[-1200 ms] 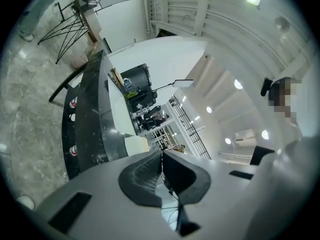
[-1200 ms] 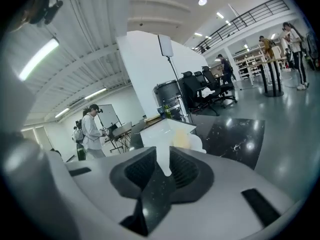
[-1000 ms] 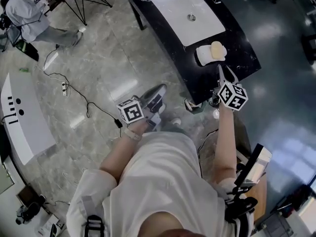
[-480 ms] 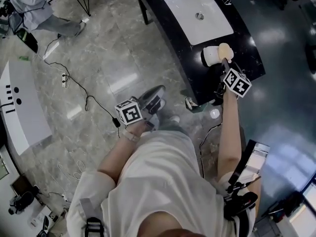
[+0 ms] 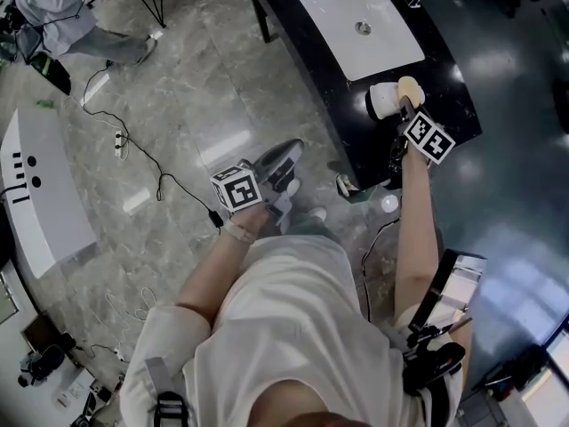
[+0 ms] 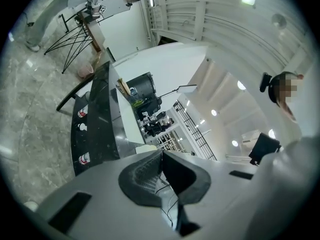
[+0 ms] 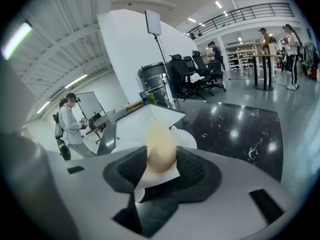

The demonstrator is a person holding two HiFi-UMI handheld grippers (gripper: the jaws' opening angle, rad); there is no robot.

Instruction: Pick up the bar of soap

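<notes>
Opening up just now, the right claw has its jaws spread wide with the bar of soap between them, not squeezed. The soap's on its white dish on the black tabletop, beside the sink. A second ago that claw hung back by the tabletop's edge; now it's right at the dish. The left claw is closed on nothing, low over the floor, same as before.
</notes>
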